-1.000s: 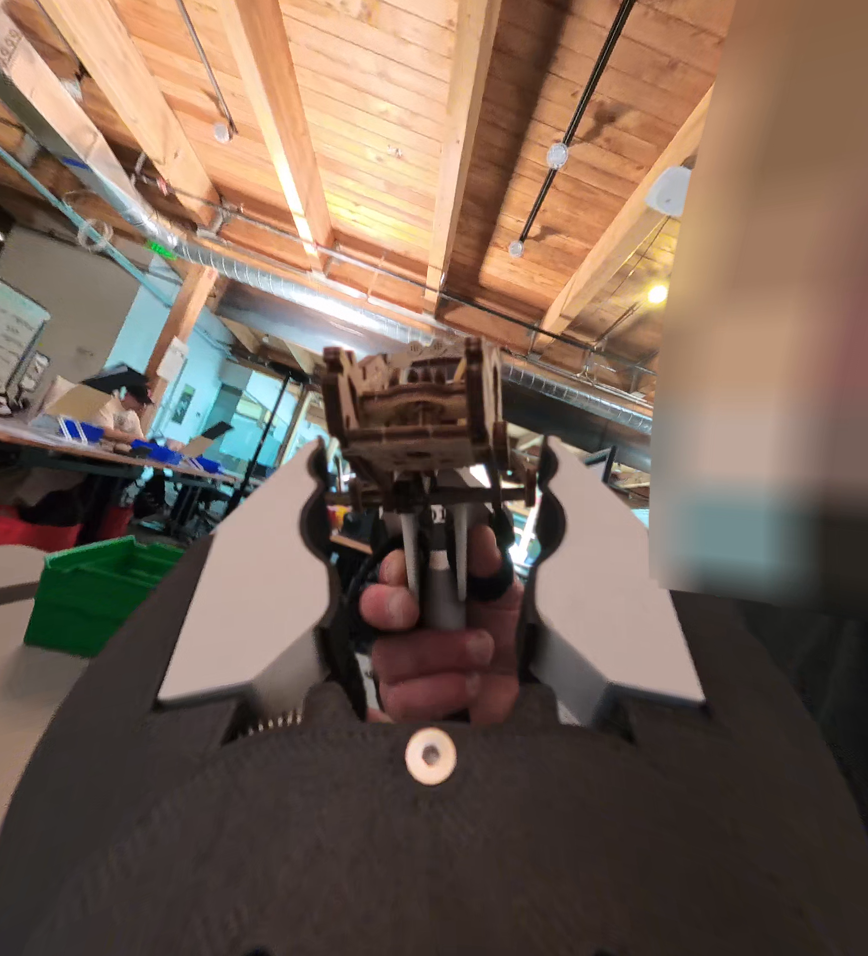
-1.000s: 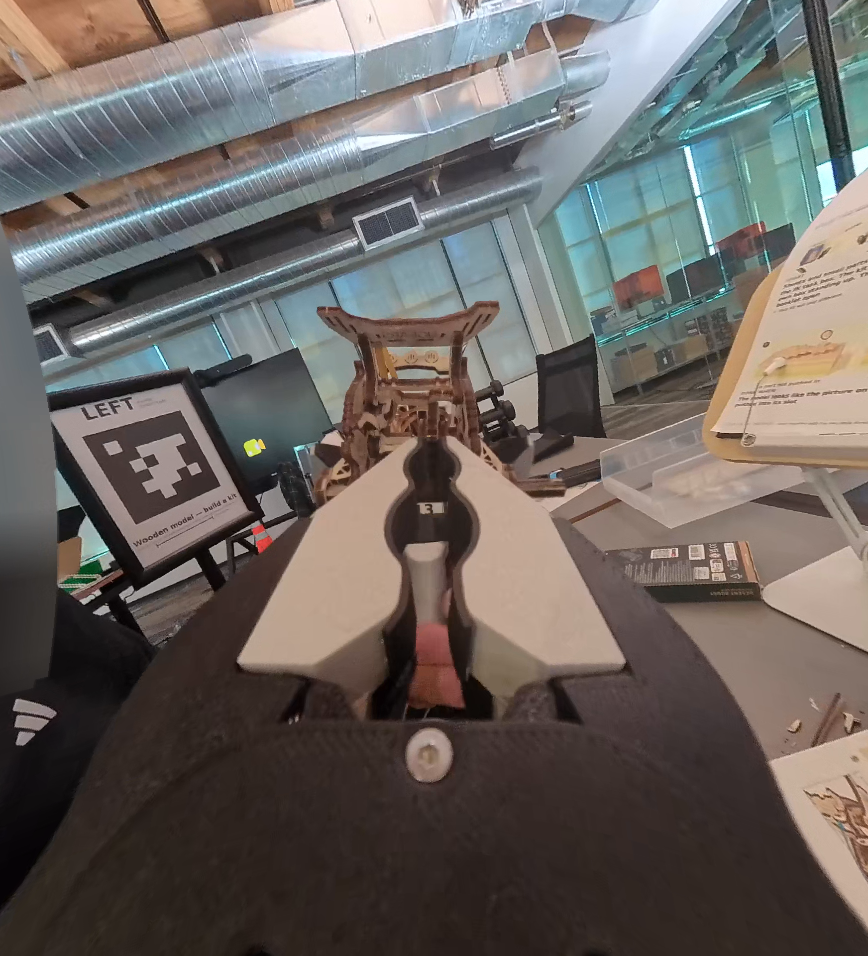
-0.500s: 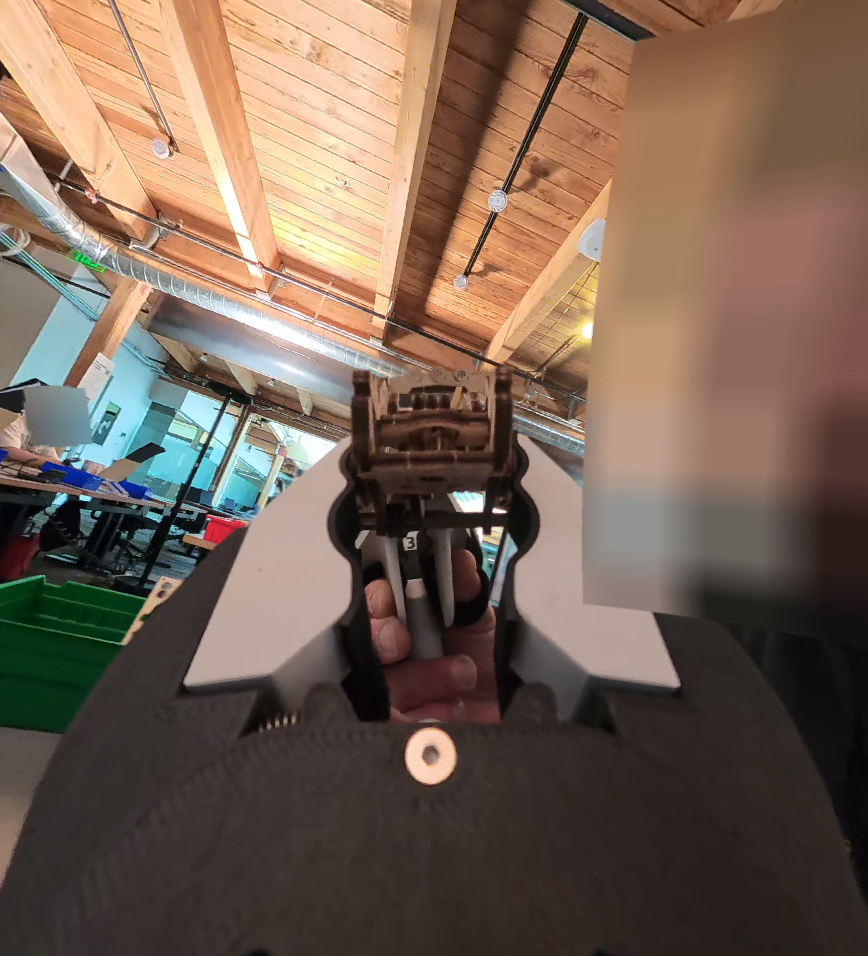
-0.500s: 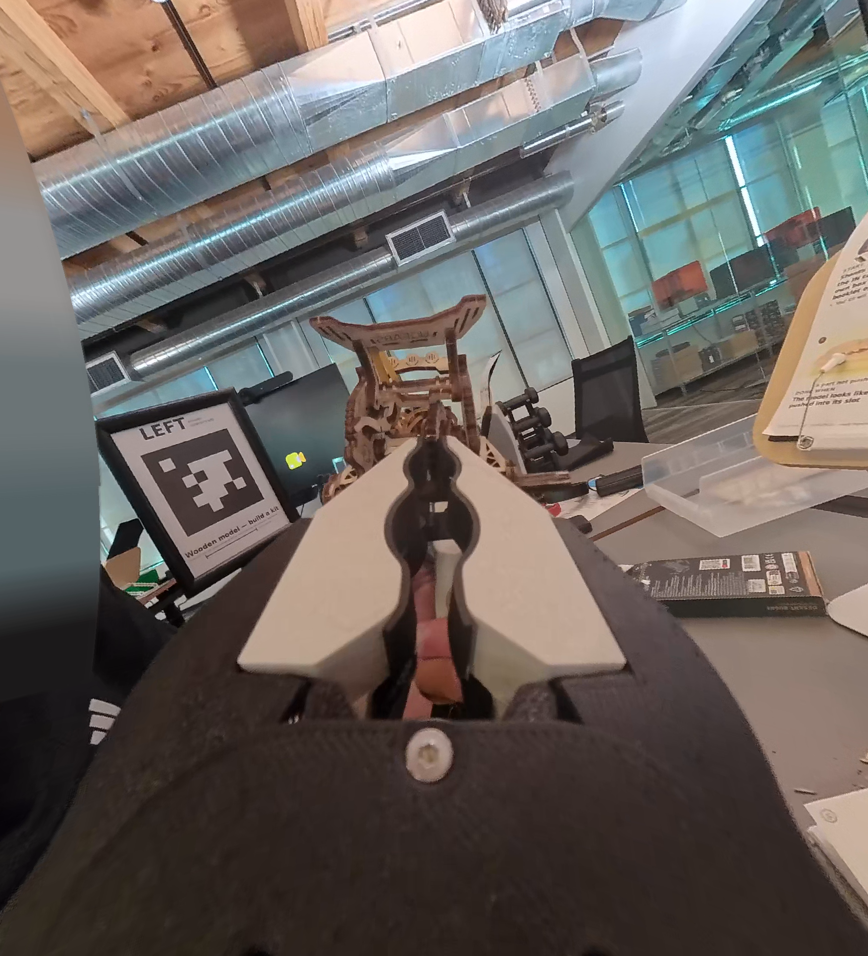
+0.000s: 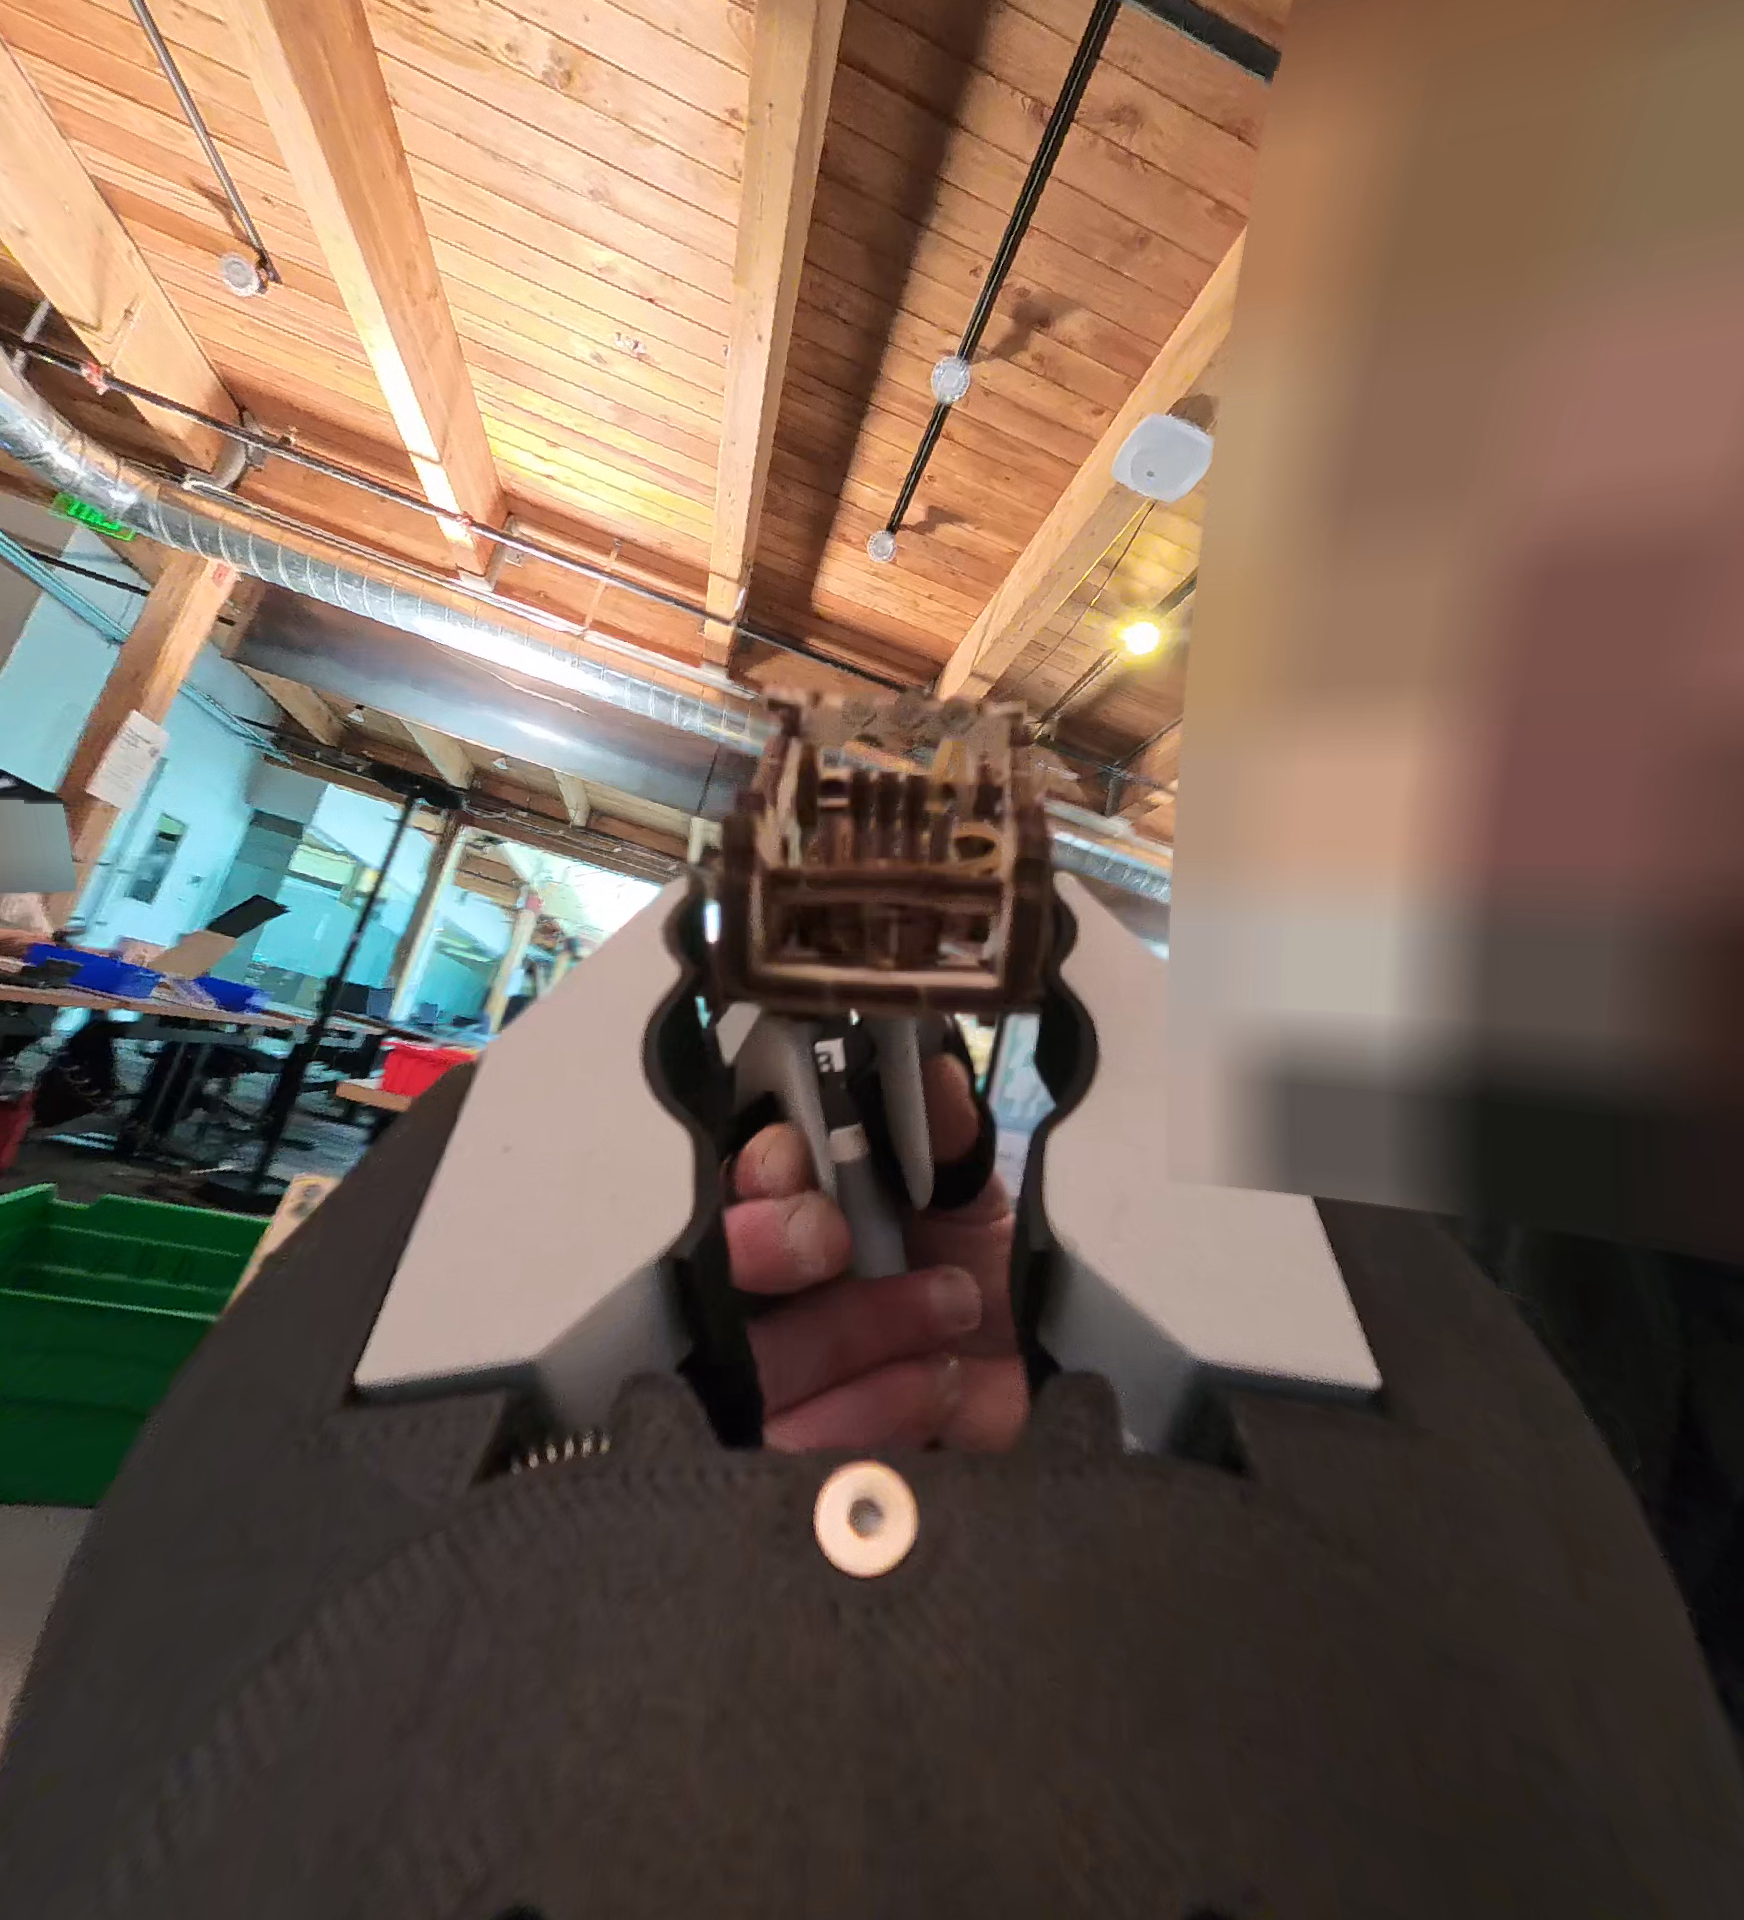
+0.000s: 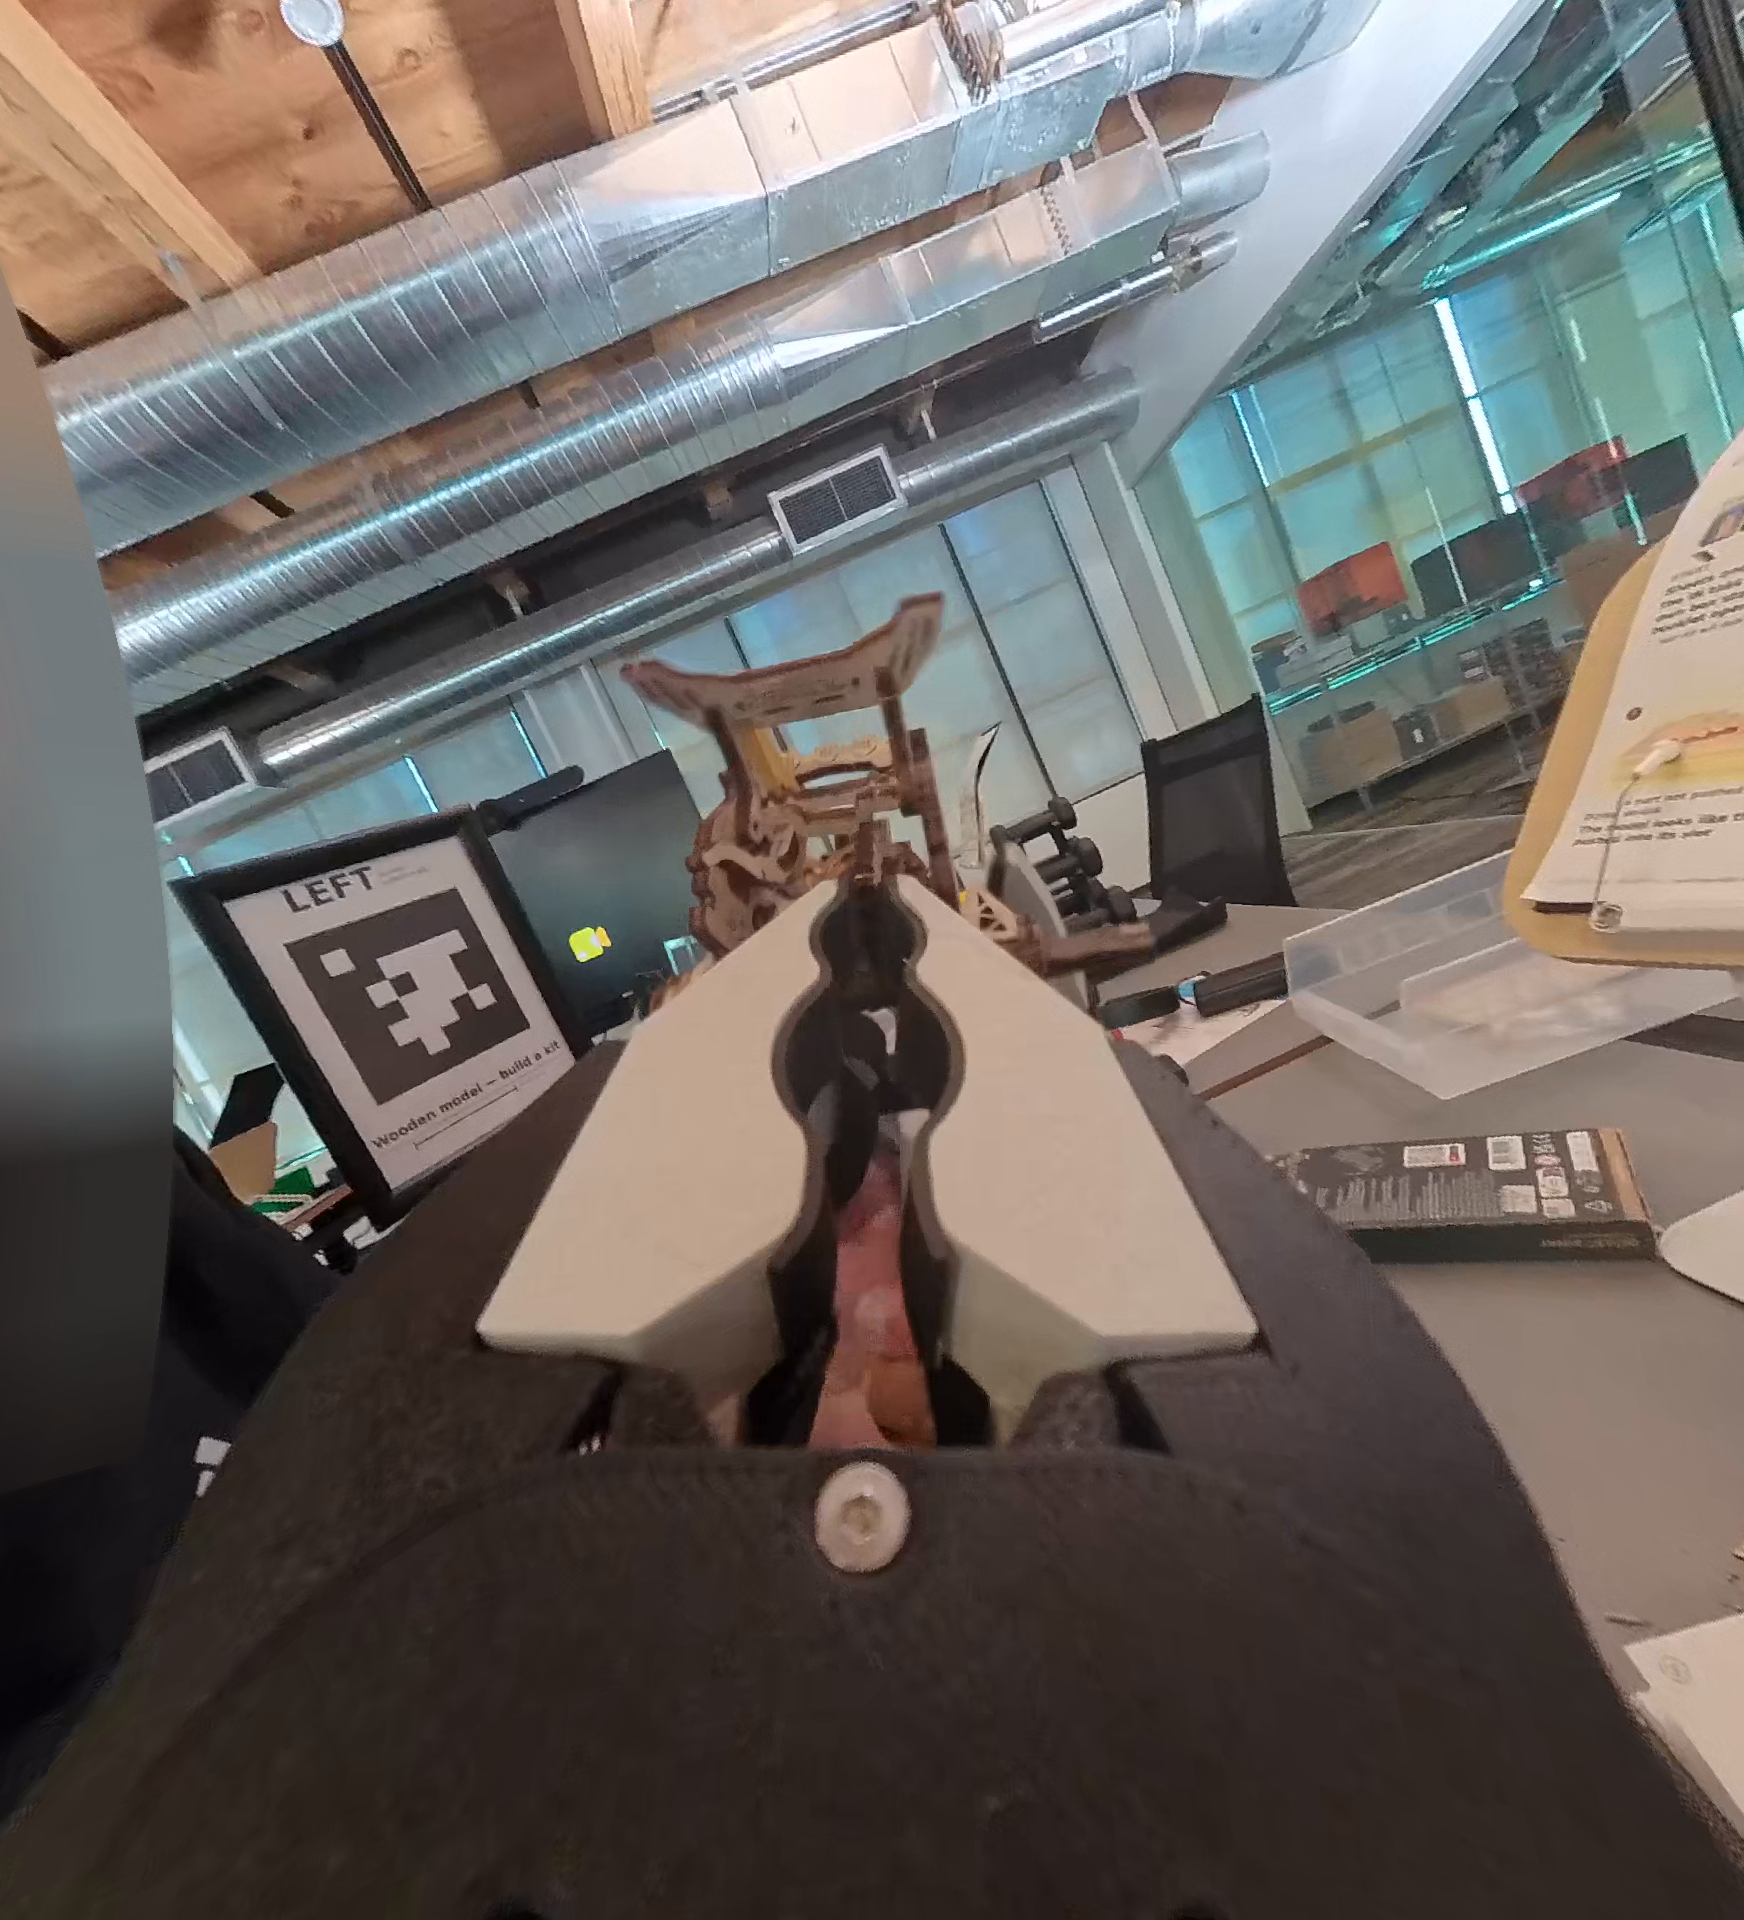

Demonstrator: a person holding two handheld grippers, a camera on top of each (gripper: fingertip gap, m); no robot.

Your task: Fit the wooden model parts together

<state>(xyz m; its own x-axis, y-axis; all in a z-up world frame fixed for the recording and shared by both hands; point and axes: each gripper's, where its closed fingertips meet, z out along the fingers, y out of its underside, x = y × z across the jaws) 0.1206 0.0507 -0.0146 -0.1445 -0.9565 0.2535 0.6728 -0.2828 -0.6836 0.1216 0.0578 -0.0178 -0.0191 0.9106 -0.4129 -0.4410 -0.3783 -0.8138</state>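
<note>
L gripper (image 5: 873, 914) clamps boxy wooden sub-assy (image 5: 883, 894); R gripper (image 6: 873, 902) pinches small wooden part (image 6: 870, 854). Align w/ slot, press slowly, no twist.

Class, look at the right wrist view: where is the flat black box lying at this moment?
The black box lies flat on the grey table, right of the right gripper, before the clear plastic tray.

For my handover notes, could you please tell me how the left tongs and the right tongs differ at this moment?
The left tongs stand spread wide around a boxy wooden model, their fingers at its two sides; the right tongs are nearly shut, with a small wooden part at their tips. The left tongs point up toward the plank ceiling; the right tongs point across the grey table. Both have pale grey fingers on black bodies.
</note>
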